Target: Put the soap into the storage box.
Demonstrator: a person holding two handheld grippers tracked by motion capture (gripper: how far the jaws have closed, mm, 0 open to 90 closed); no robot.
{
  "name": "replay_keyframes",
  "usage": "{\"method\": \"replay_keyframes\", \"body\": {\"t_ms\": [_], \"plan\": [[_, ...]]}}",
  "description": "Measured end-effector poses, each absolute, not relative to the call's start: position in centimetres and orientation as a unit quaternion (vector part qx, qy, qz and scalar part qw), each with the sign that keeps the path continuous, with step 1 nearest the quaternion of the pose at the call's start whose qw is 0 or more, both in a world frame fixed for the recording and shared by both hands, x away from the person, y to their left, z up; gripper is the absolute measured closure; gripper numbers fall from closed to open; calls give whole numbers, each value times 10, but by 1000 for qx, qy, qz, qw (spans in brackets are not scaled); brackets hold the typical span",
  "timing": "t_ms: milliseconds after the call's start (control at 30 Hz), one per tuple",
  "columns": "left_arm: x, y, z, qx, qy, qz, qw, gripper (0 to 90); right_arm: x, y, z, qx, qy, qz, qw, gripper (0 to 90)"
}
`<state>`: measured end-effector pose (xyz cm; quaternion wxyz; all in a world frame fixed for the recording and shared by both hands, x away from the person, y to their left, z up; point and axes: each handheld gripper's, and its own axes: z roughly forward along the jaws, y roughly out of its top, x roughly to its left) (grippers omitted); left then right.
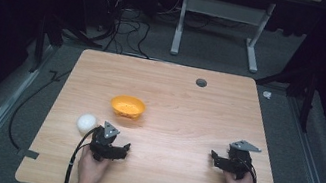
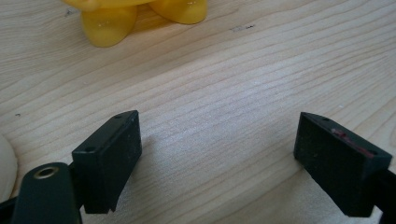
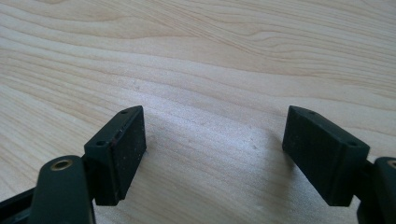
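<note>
An orange bowl stands left of the table's middle, and a white ball lies on the wood just left of and nearer than it. My left gripper rests low over the table right beside the ball, in front of the bowl. In the left gripper view my left gripper is open over bare wood, with the bowl's yellow underside at the top and the ball's edge at the far left. My right gripper sits near the front right; its jaws are open and hold nothing.
The wooden table has a grey round grommet near its far edge. Beyond the table are a white desk frame and cables on the grey floor. Tape tabs mark the front corners.
</note>
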<state>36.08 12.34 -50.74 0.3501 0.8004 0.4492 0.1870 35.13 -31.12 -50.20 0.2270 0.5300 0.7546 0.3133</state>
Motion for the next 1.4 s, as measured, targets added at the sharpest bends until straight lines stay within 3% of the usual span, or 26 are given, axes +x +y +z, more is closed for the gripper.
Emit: {"method": "replay_keyframes", "body": {"t_ms": [1400], "plan": [[358,136,-497,782,467,184,369,175,351,-312,-502,527,756,313,227,223]]}}
